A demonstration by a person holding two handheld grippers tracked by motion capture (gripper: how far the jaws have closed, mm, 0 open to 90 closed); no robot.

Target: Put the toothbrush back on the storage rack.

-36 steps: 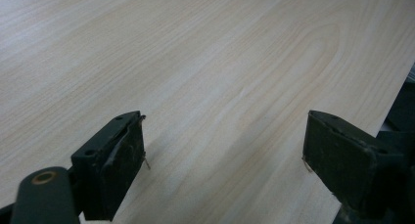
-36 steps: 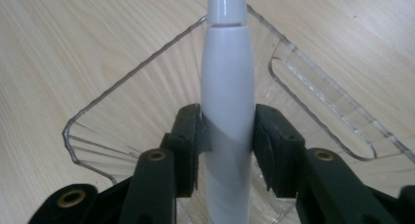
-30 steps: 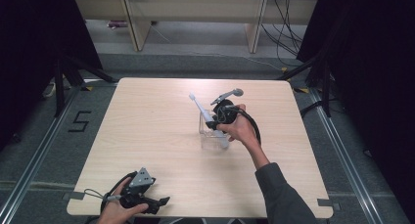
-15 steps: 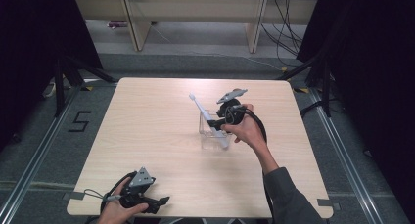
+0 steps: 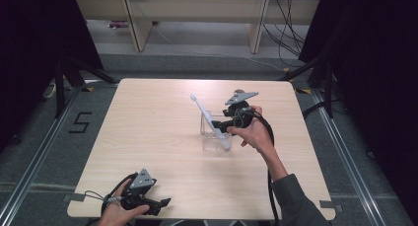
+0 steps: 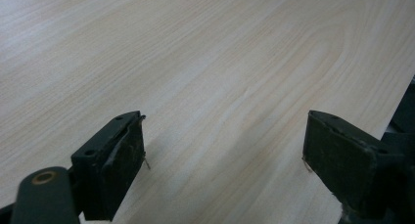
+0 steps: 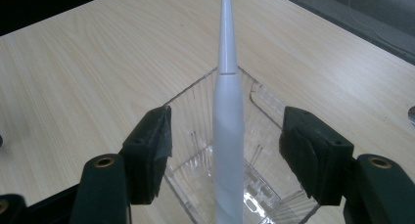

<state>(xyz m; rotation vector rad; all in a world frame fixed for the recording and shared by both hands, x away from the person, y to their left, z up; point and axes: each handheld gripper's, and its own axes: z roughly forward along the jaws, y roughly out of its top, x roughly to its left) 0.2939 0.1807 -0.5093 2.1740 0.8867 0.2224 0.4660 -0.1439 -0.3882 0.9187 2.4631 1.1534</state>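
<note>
Now the right gripper [image 7: 225, 155], jaws spread, straddles the toothbrush [image 7: 227, 116] leaning lengthwise away (left gripper [image 6: 222, 160] open, idle).

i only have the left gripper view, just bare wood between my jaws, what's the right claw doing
Observer: The right claw is open, its jaws on either side of a white electric toothbrush.
Operator: is the brush lying on the table
Observer: No, it leans in a clear plastic container, head pointing up and away from the person.
Operator: and where's my claw from above
Observer: The left claw sits at the table's near left corner, far from the container.
</note>
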